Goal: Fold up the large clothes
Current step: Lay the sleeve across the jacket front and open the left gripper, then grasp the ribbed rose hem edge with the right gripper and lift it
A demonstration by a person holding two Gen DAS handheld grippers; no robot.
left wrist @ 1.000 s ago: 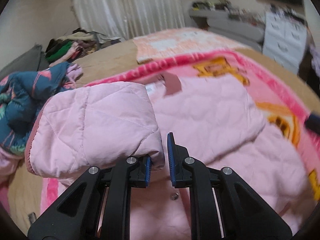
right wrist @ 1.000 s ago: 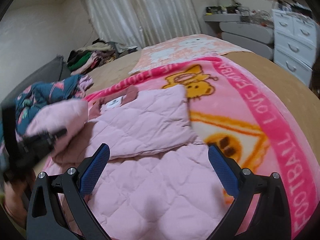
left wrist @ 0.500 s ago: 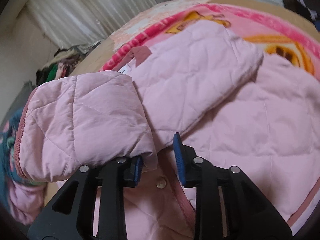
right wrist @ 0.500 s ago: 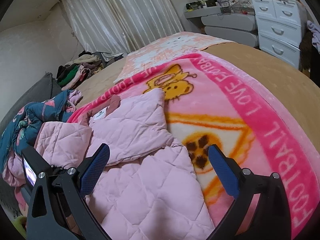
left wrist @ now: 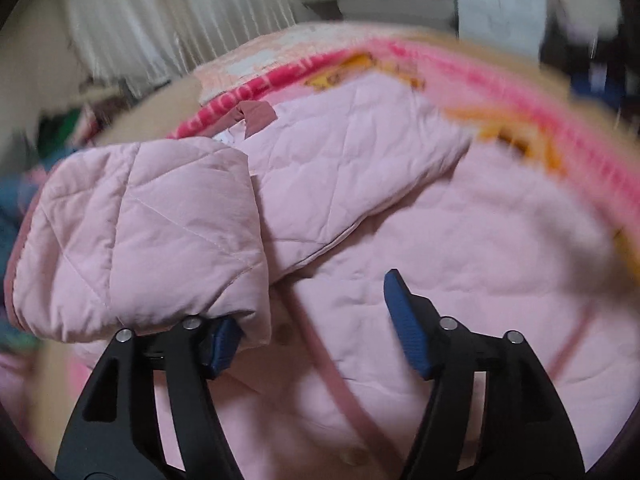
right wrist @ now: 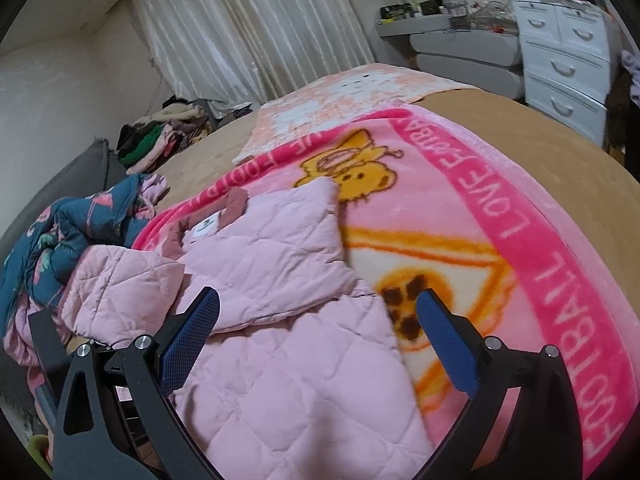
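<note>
A pale pink quilted jacket (left wrist: 440, 260) lies spread on a pink cartoon blanket (right wrist: 500, 240). One sleeve (right wrist: 272, 256) is folded across its chest. The other sleeve (left wrist: 140, 232) is doubled over at the left, and its edge drapes over my left gripper's left pad (left wrist: 222, 346). My left gripper (left wrist: 312, 312) hangs low over the jacket front. Its jaws are opening and stand wide apart, no longer pinching the sleeve. My right gripper (right wrist: 318, 300) stands open just above the jacket's body (right wrist: 288, 360) with nothing between its fingers.
A dark blue patterned garment (right wrist: 60, 232) is heaped at the blanket's left edge. More clothes (right wrist: 160, 140) are piled by the curtain. The tan bed sheet (right wrist: 560, 152) stretches to the right, and a white dresser (right wrist: 560, 60) stands beyond it.
My left gripper's jaws went from shut on the sleeve's edge to wide apart, and the gripper dropped closer to the jacket. The right gripper has barely moved.
</note>
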